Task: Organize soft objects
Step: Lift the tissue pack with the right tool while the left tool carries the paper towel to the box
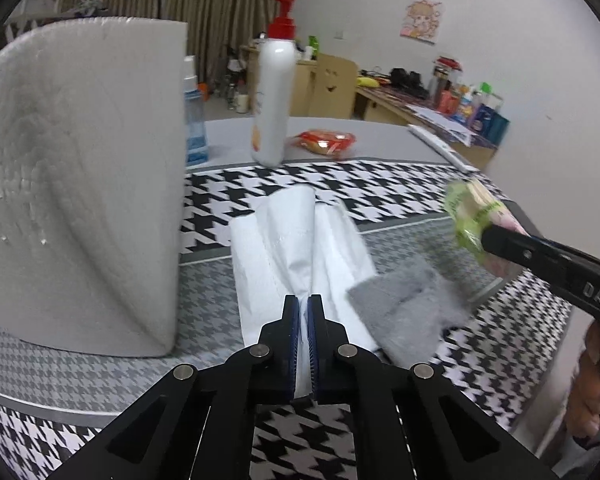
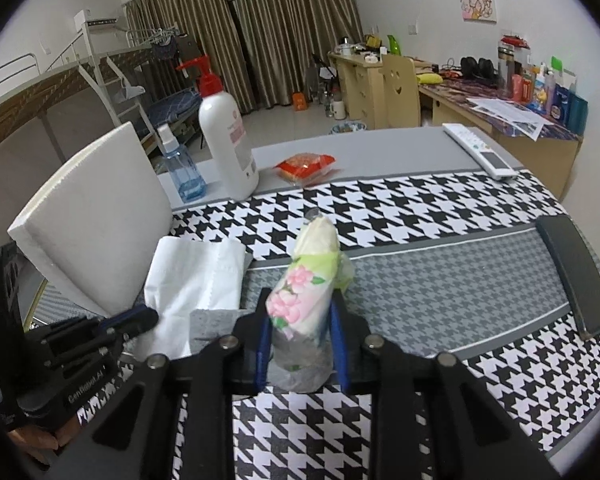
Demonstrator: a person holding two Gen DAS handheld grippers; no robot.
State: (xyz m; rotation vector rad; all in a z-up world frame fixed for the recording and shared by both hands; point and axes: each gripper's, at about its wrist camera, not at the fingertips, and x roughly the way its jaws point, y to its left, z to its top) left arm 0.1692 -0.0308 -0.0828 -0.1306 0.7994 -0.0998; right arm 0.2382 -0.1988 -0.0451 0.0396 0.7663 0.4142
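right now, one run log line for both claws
left claw: shut on white tissue | right claw: shut on floral tissue pack | grey cloth: on table

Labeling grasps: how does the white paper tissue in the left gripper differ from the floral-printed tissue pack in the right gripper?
The white paper tissue is loose, unwrapped and creased; the floral-printed tissue pack is a plump bundle in plastic wrap. The tissue is plain white; the pack shows pink flowers and green. The left gripper pinches nearly shut; the right gripper stays wider around the pack. Both are soft and gripped.
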